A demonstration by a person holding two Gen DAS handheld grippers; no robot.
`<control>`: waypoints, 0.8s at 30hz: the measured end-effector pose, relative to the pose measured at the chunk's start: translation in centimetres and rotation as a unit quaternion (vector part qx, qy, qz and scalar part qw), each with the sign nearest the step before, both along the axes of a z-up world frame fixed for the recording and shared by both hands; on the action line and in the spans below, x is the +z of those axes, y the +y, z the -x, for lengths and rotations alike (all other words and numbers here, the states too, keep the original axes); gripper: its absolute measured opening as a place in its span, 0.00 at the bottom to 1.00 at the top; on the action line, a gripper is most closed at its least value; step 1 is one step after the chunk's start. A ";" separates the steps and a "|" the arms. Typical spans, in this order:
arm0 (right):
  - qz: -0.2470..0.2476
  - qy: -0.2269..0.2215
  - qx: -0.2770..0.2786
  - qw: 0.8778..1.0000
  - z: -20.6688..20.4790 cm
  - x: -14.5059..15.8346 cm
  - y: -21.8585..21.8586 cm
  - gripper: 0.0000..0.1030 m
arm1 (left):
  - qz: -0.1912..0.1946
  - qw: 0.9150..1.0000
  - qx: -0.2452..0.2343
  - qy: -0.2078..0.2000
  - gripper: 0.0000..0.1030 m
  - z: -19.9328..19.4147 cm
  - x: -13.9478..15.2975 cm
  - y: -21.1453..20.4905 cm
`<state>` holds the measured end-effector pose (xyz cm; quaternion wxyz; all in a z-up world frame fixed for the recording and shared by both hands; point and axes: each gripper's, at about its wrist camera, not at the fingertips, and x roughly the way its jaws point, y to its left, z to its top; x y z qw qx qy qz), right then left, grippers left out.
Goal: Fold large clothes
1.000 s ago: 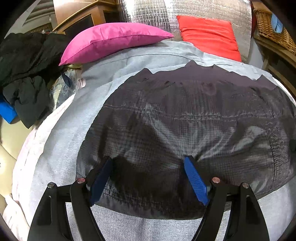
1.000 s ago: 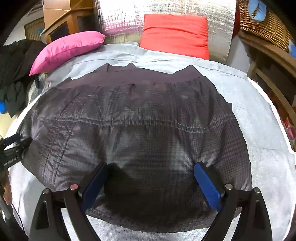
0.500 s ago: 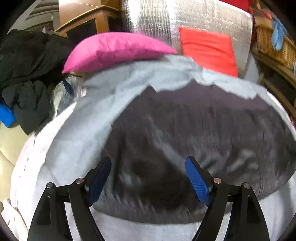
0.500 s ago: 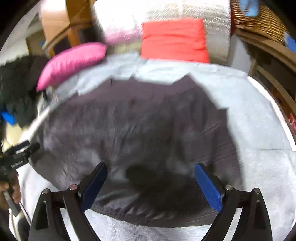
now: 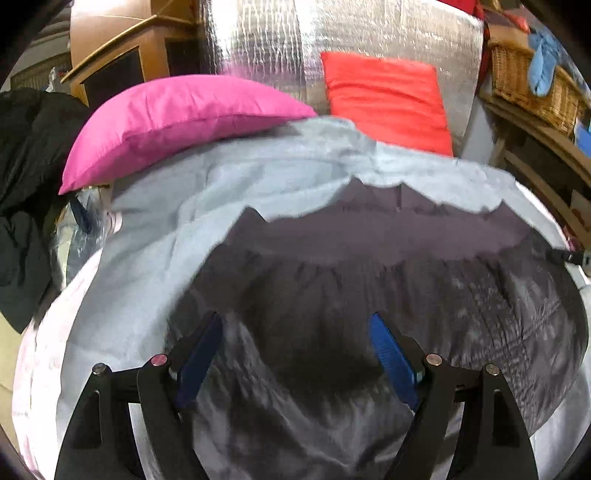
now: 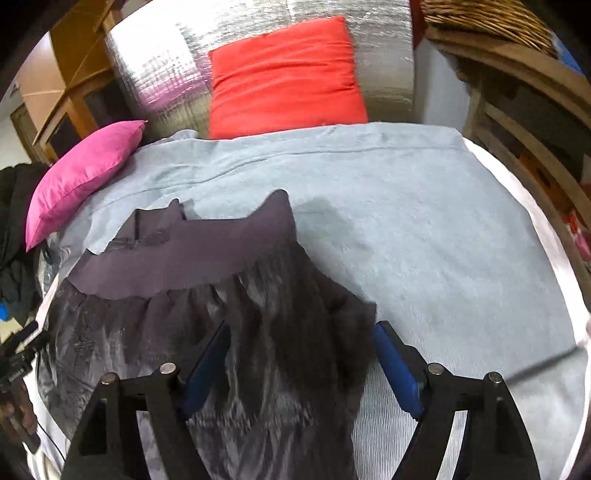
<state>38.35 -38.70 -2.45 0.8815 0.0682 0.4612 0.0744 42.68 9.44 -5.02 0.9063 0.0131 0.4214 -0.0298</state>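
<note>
My left gripper [image 5: 295, 363] hangs with its blue pads spread wide over the dark quilted jacket [image 5: 388, 295], clasping nothing, and my right gripper [image 6: 303, 365] is drawing its jaws together with the jacket's right edge between the pads, though I cannot tell whether they press the cloth. The jacket lies spread on the grey blanket [image 6: 406, 221] covering the bed, its plain ribbed band on the far side. Beyond it a pink pillow [image 5: 177, 114] rests at the left, a red cushion [image 6: 284, 74] leans against the silver foil board [image 5: 369, 33], and dark clothes [image 5: 26, 177] are piled far left.
</note>
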 end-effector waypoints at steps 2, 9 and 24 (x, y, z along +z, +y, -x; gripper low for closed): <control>0.004 0.007 0.011 1.000 -0.9 -0.4 0.3 0.80 | 0.025 1.000 0.019 0.001 0.80 -1.1 0.5 2.5; -0.029 0.025 0.034 0.999 -3.5 -2.0 0.2 0.78 | 0.073 0.995 0.044 0.049 0.79 -6.4 -0.2 8.2; 0.030 -0.009 0.055 0.998 -3.5 0.6 1.6 0.07 | 0.012 0.993 0.021 0.115 0.18 -9.6 -5.9 5.3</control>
